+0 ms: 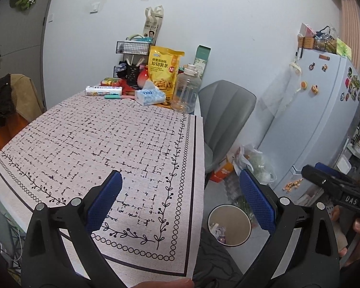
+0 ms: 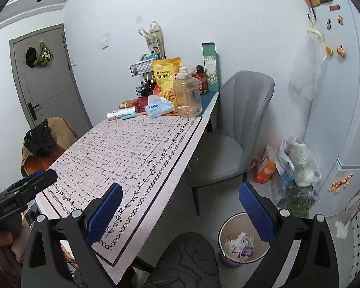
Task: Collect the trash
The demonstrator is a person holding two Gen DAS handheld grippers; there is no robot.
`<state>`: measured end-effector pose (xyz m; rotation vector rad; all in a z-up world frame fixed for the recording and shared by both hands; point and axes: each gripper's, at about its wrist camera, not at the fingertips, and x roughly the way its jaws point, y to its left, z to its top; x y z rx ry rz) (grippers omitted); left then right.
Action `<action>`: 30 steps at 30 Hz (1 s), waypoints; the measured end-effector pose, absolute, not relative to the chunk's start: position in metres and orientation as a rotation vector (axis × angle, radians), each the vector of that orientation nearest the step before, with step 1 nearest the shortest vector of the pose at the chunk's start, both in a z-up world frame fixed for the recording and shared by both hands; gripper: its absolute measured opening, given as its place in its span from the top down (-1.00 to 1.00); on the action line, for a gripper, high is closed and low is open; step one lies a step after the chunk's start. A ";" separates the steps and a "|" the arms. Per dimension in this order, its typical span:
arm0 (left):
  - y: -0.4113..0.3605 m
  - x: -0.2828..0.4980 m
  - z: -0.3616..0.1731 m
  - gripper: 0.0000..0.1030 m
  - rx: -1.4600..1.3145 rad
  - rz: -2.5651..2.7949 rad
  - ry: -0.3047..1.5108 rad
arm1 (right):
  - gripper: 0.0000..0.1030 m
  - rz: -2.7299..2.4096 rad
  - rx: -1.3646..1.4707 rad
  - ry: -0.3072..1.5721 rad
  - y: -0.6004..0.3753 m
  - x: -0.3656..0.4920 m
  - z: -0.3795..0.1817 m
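At the far left a brown chair [image 2: 57,129] with dark clothing heaped on it stands beside the worktop [image 2: 122,158], which is covered by a pale cloth printed with black dashes and a leafy border. The near part of the cloth is bare. The left gripper [image 1: 180,189] hangs above the worktop's near right corner, its blue-padded fingers [image 1: 105,201] spread wide with nothing between them.

At the far end of the worktop, against the wall, sits a cluster of things: a white printed roll [image 1: 103,90], a blue tissue pack [image 1: 149,96], a yellow snack bag [image 1: 164,72] standing upright, and a clear plastic jug [image 1: 186,88] just right of the bag. A tall green box [image 2: 211,67] leans at the wall behind them.

Right of the worktop stands a grey chair [image 2: 237,129]. The right gripper [image 2: 180,192] is also fully open and empty, held over the gap between worktop and chair. Below it, on the floor beside the person's patterned knee [image 2: 187,259], stands the round bin [image 2: 243,242], holding crumpled white paper and small wrappers. Further right, plastic bags [image 2: 297,165] lie on the floor against a white fridge [image 2: 343,91] with magnets on it.
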<state>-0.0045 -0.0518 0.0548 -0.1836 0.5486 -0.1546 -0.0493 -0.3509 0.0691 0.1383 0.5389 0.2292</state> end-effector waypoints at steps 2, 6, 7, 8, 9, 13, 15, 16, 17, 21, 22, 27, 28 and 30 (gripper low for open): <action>-0.052 -0.007 0.057 -0.88 -0.184 -0.151 0.542 | -0.85 0.232 0.135 0.517 -0.349 -0.052 0.074; -0.054 -0.012 0.059 -0.88 -0.180 -0.149 0.531 | -0.85 0.240 0.142 0.509 -0.352 -0.057 0.073; -0.055 -0.013 0.059 -0.88 -0.175 -0.151 0.526 | -0.85 0.238 0.145 0.508 -0.353 -0.057 0.072; -0.056 -0.014 0.059 -0.88 -0.173 -0.152 0.524 | -0.85 0.235 0.148 0.508 -0.355 -0.058 0.071; -0.057 -0.015 0.059 -0.88 -0.174 -0.153 0.523 | -0.85 0.230 0.151 0.505 -0.356 -0.058 0.071; -0.055 -0.016 0.059 -0.88 -0.182 -0.146 0.522 | -0.85 0.230 0.155 0.501 -0.357 -0.056 0.069; -0.054 -0.016 0.059 -0.88 -0.186 -0.142 0.520 | -0.85 0.234 0.161 0.503 -0.357 -0.056 0.068; -0.054 -0.017 0.060 -0.88 -0.187 -0.139 0.520 | -0.85 0.237 0.163 0.505 -0.357 -0.055 0.068; -0.053 -0.017 0.060 -0.88 -0.187 -0.138 0.520 | -0.85 0.239 0.165 0.508 -0.357 -0.054 0.066; -0.051 -0.018 0.059 -0.88 -0.191 -0.132 0.517 | -0.85 0.241 0.168 0.518 -0.355 -0.050 0.063; -0.050 -0.019 0.059 -0.88 -0.195 -0.132 0.516 | -0.85 0.241 0.169 0.519 -0.355 -0.049 0.062; -0.051 -0.018 0.061 -0.88 -0.193 -0.128 0.510 | -0.85 0.245 0.170 0.519 -0.354 -0.048 0.061; -0.051 -0.018 0.061 -0.88 -0.193 -0.128 0.510 | -0.85 0.245 0.171 0.519 -0.354 -0.048 0.060; -0.051 -0.018 0.061 -0.88 -0.193 -0.130 0.509 | -0.85 0.249 0.170 0.521 -0.353 -0.048 0.060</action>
